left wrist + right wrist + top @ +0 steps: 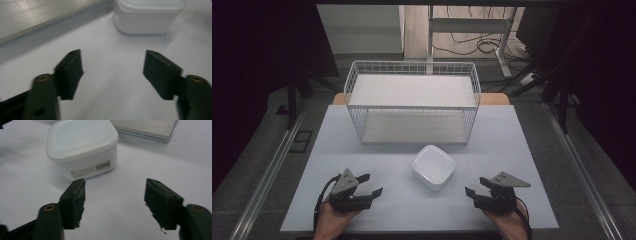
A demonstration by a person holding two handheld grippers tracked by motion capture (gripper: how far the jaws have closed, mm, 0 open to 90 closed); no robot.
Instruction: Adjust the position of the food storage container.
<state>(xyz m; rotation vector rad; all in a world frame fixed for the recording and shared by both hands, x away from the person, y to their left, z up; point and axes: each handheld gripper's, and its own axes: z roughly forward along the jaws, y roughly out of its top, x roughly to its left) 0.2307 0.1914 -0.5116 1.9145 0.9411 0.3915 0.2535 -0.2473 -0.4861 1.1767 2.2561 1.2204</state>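
A white lidded plastic box sits on the white table, in front of the wire rack. Its side shows a barcode label in the right gripper view, and it stands at the top of the left gripper view. My left gripper rests low near the front left, open, jaws pointing right toward the box with nothing between them. My right gripper is at the front right, open and empty, pointing left at the box.
A white two-tier wire rack stands at the back of the table, both shelves bare. Its lower shelf edge shows beyond the box. Dark floor, rails and a desk frame with cables lie beyond the table.
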